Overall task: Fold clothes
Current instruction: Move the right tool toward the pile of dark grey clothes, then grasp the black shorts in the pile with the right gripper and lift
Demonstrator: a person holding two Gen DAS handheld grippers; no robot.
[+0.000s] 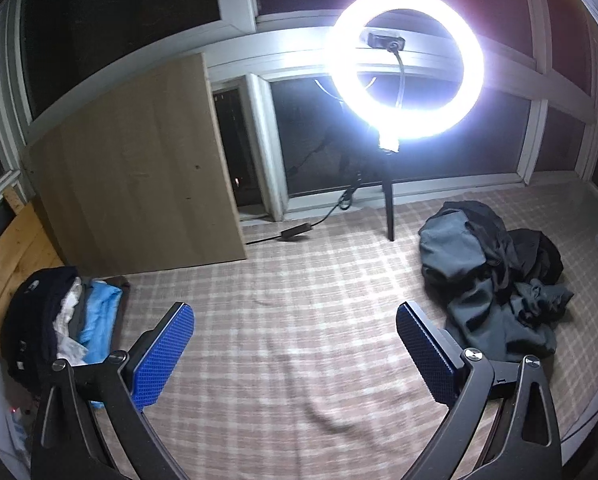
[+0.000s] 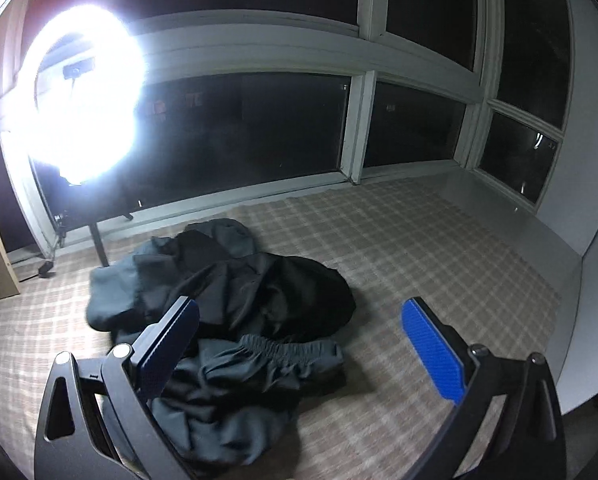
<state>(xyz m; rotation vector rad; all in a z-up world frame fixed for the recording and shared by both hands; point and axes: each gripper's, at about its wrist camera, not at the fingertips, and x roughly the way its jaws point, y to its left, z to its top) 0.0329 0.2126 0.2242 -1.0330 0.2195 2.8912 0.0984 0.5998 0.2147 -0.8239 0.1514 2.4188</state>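
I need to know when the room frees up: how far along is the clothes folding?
Done, apparently: a neat stack of dark, white and light-blue clothes beside the wooden board. In hand: nothing; the left gripper and right gripper both have open, empty jaws. Left: the crumpled heap of dark grey and black garments on the checked blanket.

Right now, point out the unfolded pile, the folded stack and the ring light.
unfolded pile (image 2: 235, 304), right wrist view, on the black garment on top.
folded stack (image 1: 99, 316), left wrist view, on the light blue piece.
ring light (image 1: 403, 128), left wrist view, on its lower rim.
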